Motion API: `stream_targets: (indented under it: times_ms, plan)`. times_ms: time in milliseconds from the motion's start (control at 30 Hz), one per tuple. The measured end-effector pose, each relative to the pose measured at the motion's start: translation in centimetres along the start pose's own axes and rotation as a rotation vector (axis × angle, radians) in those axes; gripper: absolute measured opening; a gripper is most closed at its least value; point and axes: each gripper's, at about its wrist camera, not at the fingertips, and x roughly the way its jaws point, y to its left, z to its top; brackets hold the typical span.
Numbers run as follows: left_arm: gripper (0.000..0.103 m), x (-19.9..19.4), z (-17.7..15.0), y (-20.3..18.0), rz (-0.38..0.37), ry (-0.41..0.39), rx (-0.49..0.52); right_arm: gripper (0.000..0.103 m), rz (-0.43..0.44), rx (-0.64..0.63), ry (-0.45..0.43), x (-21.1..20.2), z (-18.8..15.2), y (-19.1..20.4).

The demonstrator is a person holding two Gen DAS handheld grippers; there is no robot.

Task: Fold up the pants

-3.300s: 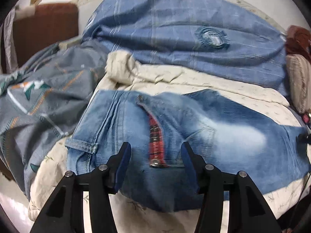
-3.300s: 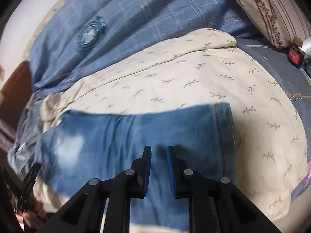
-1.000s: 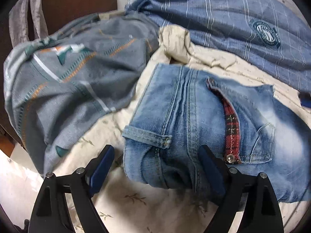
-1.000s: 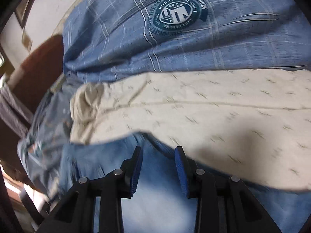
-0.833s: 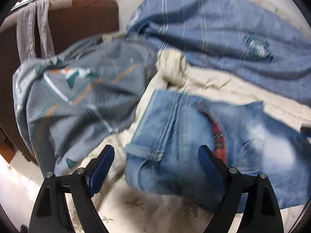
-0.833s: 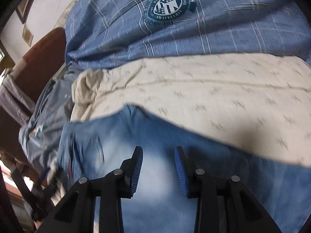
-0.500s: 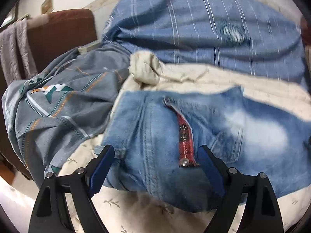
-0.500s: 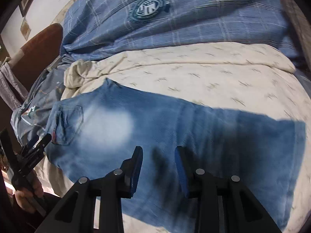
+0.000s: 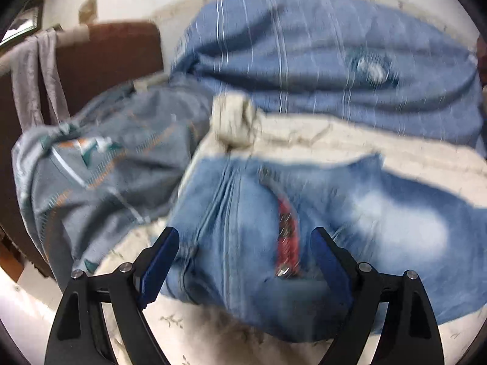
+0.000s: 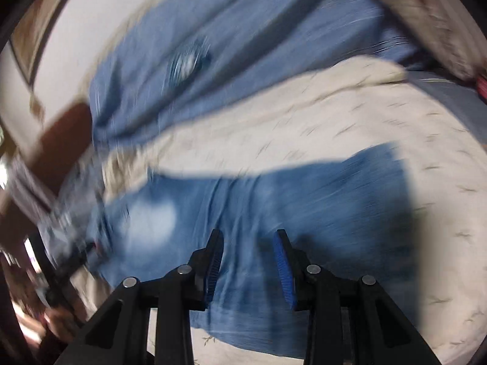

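Observation:
Blue jeans [image 9: 380, 222] lie flat on the cream bed sheet [image 9: 350, 140], folded lengthwise, with a red plaid pocket lining [image 9: 286, 237] showing near the waist. My left gripper [image 9: 243, 243] is wide open and empty, just above the waist end. In the right wrist view the jeans [image 10: 319, 200] stretch across the sheet [image 10: 395, 127], and my right gripper [image 10: 248, 243] is open and empty over the mid-leg. Both views are motion-blurred.
A blue checked quilt [image 9: 319, 60] lies behind the jeans. A grey patterned cloth [image 9: 100, 167] is heaped at the left, by a brown headboard [image 9: 106, 57]. A striped pillow [image 10: 426, 15] sits at the far right. The other gripper and hand [image 10: 57, 273] show at left.
Both grippers have pulled back from the jeans and are swinging. The right gripper has drifted toward the leg end; the left has dropped nearer the waist.

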Motion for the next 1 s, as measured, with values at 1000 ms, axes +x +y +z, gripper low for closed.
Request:
stream_targets:
  times_ms: [1000]
  plan:
    - [0.089, 0.3, -2.1, -13.9, -0.32, 0.091, 0.24, 0.039, -0.003, 0.12, -0.011, -5.4, -1.9, -5.7]
